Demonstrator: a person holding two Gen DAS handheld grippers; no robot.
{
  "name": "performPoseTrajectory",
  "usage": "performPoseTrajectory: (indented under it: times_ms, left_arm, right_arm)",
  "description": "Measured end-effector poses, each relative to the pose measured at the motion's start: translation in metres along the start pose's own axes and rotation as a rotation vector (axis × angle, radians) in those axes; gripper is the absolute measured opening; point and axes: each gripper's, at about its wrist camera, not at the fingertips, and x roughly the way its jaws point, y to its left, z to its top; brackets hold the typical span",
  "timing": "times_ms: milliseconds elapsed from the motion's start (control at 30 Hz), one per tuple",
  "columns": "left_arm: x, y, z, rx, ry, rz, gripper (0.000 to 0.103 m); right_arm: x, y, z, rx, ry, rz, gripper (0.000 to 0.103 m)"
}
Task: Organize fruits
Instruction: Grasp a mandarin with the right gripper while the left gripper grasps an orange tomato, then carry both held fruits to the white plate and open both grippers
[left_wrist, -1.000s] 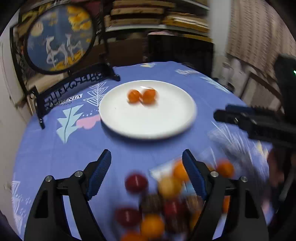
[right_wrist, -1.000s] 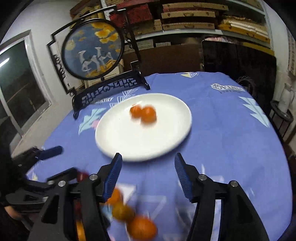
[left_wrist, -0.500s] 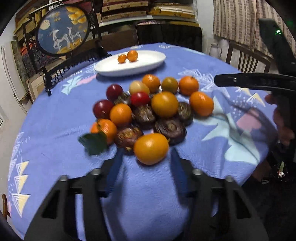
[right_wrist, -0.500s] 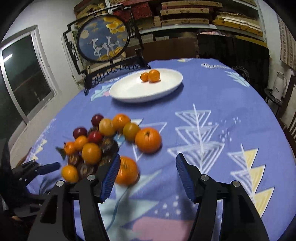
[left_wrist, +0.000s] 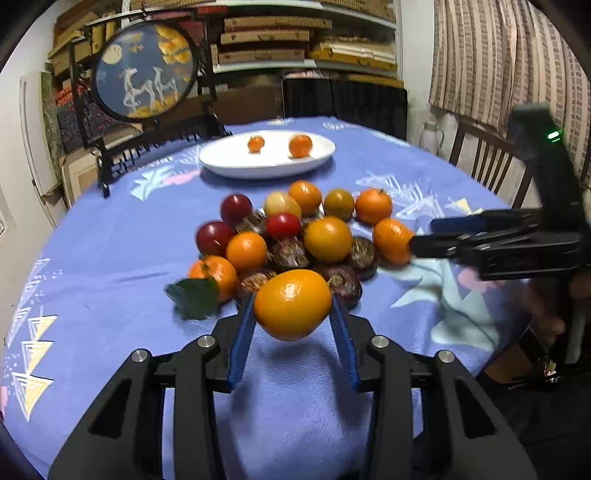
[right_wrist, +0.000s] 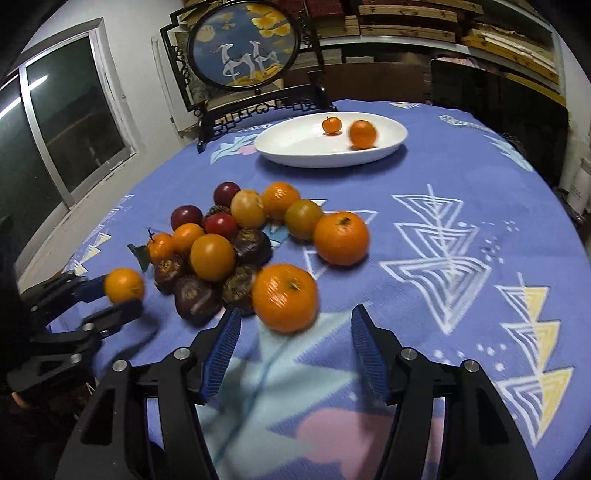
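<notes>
- While the pile of fruits (left_wrist: 295, 236) sits mid-counter, the left gripper (left_wrist: 292, 310) has its fingers (left_wrist: 242, 339) closed on an orange (left_wrist: 291, 303) at the pile's near edge; its shadow below suggests it is just off the cloth.
- From the right wrist view, the right gripper (right_wrist: 293, 332) has its fingers (right_wrist: 221, 350) spread wide, a second orange (right_wrist: 285, 297) just ahead of them, not yet between the pads.
- At the far side of the counter (right_wrist: 461, 229) a white plate (right_wrist: 295, 146) carries 2 small oranges (right_wrist: 349, 129).
- My reading: the step is picking oranges for sorting onto the plate, with most of the pile left.
- Next, the left must carry its orange over the pile to the plate and release low so it does not roll; the right needs to advance around its orange, then close.
</notes>
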Motion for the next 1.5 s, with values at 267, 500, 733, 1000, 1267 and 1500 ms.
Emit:
performPoseTrajectory:
  times_ms: [267, 500, 733, 1000, 1267, 1500]
  left_arm:
    - [-0.003, 0.008, -0.003, -0.026, 0.012, 0.005, 0.04]
    - [0.001, 0.017, 0.008, -0.052, 0.01, -0.009, 0.04]
    - [0.018, 0.031, 0.062, -0.056, -0.005, -0.032, 0.04]
    - [0.087, 0.047, 0.15, -0.042, 0.0, -0.033, 0.04]
    - [0.18, 0.057, 0.184, -0.046, 0.123, -0.007, 0.04]
    - [0.162, 0.064, 0.183, -0.06, 0.061, 0.031, 0.068]
  right_arm:
    - [0.034, -0.01, 0.008, 0.099, 0.061, 0.102, 0.044]
    - [0.007, -0.009, 0.008, 0.079, 0.012, 0.079, 0.044]
    - [-0.029, -0.018, 0.051, 0.035, -0.073, 0.037, 0.044]
    - [0.012, -0.042, 0.147, 0.091, -0.096, 0.042, 0.044]
    - [0.099, -0.05, 0.193, 0.132, -0.025, 0.043, 0.046]
    - [0.087, -0.05, 0.188, 0.11, -0.084, -0.016, 0.052]
